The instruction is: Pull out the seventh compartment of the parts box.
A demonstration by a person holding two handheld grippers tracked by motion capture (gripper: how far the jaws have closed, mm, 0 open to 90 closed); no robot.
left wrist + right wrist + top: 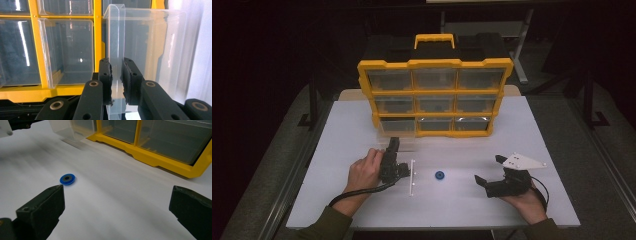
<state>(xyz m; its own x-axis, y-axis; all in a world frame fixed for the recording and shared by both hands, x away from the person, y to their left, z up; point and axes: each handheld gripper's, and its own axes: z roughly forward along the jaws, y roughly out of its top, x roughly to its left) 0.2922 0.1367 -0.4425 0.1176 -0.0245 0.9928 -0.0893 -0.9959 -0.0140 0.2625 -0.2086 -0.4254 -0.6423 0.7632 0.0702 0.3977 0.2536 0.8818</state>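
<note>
High view: the left gripper (391, 150) reaches to the pulled-out clear drawer (398, 136) at the organizer's (434, 95) bottom-left; the blue disc (440, 175) sits mid-surface (472, 200), left of the right gripper (492, 175).

Left gripper view: jaws clamped on the drawer's front lip (117, 50).

Right gripper view: jaws wide open, disc (67, 179) ahead, toward the left jaw.

A white surface (462, 200) carries a yellow drawer organiser (435, 97) at its far side, a small blue disc (440, 175) near centre, and a thin white strip (412, 177) beside it.
</note>
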